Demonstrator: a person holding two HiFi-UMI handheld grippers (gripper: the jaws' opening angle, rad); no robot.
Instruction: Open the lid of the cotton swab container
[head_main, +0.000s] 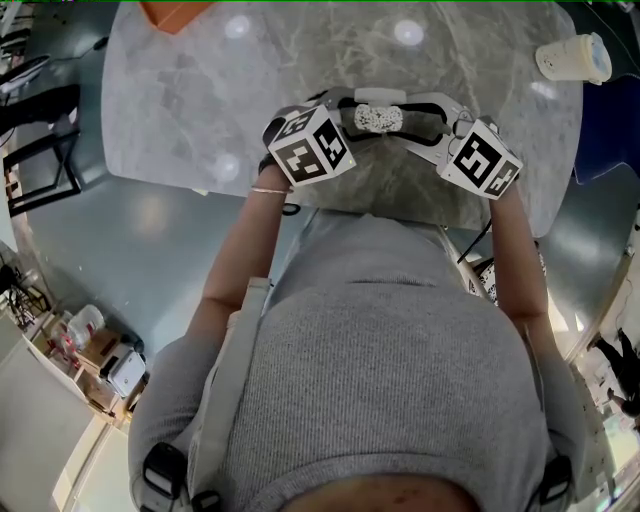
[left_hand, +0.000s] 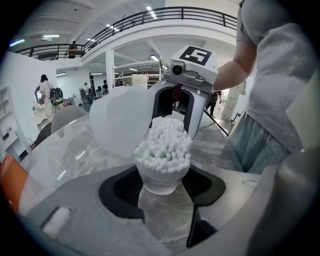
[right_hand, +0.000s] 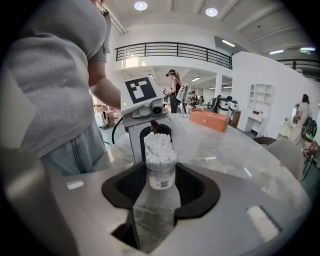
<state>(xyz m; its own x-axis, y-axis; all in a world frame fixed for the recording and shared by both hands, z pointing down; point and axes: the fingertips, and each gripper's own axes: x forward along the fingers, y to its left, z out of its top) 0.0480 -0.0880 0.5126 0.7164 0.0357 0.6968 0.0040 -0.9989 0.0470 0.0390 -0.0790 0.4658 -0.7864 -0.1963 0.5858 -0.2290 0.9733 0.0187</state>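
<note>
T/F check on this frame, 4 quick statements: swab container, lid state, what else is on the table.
1. The container stands on the table between the left gripper and the right gripper. True.
2. A lid covers the swabs. False: the swabs stick out bare at the container's top.
3. An orange box lies on the same table. True.
4. A paper cup stands right beside the container. False: the paper cup sits well apart from it, near the table's edge.
</note>
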